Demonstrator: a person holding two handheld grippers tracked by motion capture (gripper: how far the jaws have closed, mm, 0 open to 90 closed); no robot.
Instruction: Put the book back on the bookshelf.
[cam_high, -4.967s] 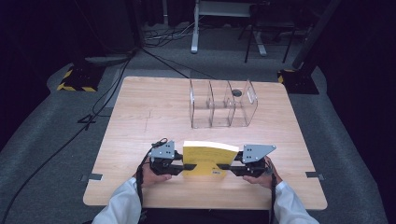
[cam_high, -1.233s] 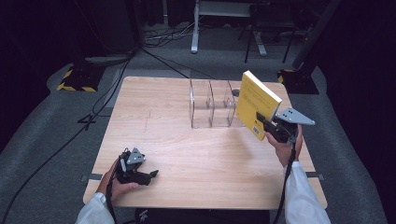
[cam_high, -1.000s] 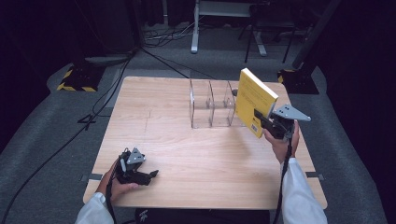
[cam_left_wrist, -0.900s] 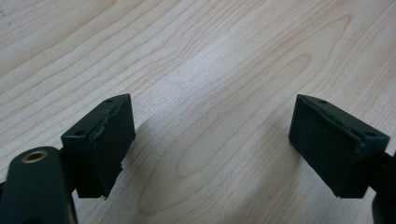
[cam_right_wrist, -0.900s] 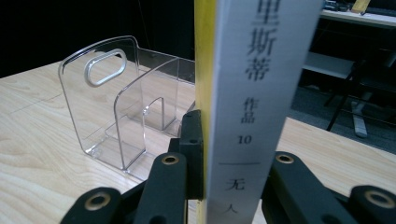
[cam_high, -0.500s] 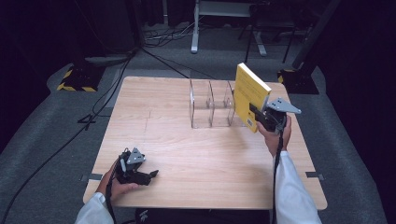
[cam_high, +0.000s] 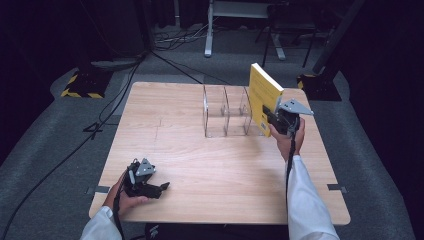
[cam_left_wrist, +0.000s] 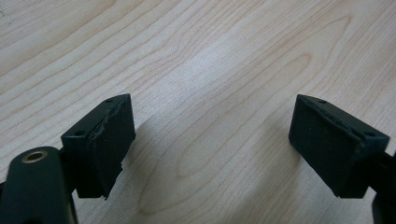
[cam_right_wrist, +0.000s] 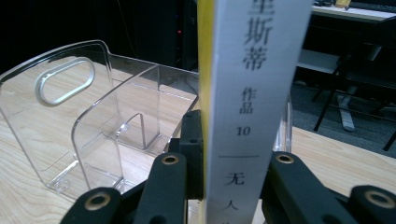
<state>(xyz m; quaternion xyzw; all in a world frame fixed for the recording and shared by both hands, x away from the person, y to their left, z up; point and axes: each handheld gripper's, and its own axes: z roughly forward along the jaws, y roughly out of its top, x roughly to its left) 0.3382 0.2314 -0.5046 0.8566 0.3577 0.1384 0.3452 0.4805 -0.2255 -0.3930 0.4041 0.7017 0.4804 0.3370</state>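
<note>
One yellow book (cam_high: 263, 95) stands upright, clamped in the right gripper (cam_high: 272, 116) beside the clear organizer (cam_high: 225, 111); left gripper (cam_high: 159, 189) fingers wide on the desk (cam_high: 200, 165).

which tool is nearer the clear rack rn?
Right. The right tool holds the yellow book upright at the clear rack's right end. The left tool sits open at the table's near left corner, well away from it.
</note>
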